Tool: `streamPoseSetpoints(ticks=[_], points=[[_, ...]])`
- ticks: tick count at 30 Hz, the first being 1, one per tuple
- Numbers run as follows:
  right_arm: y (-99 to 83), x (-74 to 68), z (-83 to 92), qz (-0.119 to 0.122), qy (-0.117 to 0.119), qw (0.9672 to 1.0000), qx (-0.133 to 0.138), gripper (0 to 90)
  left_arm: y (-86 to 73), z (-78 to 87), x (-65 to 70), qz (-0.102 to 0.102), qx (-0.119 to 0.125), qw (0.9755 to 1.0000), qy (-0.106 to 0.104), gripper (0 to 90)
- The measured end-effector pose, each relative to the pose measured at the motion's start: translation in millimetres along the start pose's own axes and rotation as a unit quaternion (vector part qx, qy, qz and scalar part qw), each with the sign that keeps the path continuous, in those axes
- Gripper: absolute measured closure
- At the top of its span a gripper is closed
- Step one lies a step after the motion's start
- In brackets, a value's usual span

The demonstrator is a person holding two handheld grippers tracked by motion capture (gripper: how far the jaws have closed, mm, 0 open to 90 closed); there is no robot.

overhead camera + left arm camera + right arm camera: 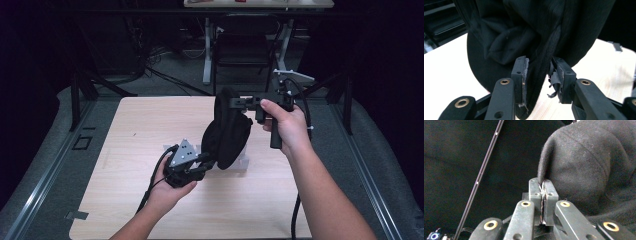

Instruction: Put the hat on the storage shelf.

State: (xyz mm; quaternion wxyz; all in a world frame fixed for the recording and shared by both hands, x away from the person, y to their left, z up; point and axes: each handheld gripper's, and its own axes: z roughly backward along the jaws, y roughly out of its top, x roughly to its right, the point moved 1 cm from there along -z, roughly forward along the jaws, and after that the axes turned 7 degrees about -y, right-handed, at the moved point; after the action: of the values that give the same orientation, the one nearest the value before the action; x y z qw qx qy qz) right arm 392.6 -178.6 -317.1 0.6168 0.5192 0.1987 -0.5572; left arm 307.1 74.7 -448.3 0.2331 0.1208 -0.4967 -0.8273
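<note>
High view shows us the black cap point(227, 132) hanging above the table point(125, 150), long axis near upright. Our right gripper point(235, 102) is pressed together on the cap's top edge. Below the cap, our left gripper point(207, 162) is nearer its lower rim; in the left gripper view its jaws are partly spread, the rim between them, one pad touching, the other just apart. Bare tabletop lies all round the cap.

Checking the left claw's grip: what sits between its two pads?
In the left gripper view, the black cap's lower edge hangs between the left claw's pads; the right pad stands clear of it.
</note>
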Motion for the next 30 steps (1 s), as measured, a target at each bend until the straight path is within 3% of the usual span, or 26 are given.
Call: streamPoseSetpoints(ticks=[9, 17, 30], points=[[-1.2, -4.4, -8.6, 0.006, 0.004, 0.9999, -0.007, 88.2, -6.0, -8.3, -1.2, -0.019, -0.008, 0.9998, 0.005, 79.9], [-0.8, -4.5, -18.9, -0.003, 0.014, 0.9999, -0.004, 88.3, -10.7, -11.1, -4.5, -0.036, -0.001, 0.9993, 0.007, 83.7], [0.9, -10.2, -42.1, -0.004, 0.031, 0.9994, -0.013, 88.3, -22.9, -6.2, -21.6, -0.006, 0.030, 0.9994, -0.018, 84.2]])
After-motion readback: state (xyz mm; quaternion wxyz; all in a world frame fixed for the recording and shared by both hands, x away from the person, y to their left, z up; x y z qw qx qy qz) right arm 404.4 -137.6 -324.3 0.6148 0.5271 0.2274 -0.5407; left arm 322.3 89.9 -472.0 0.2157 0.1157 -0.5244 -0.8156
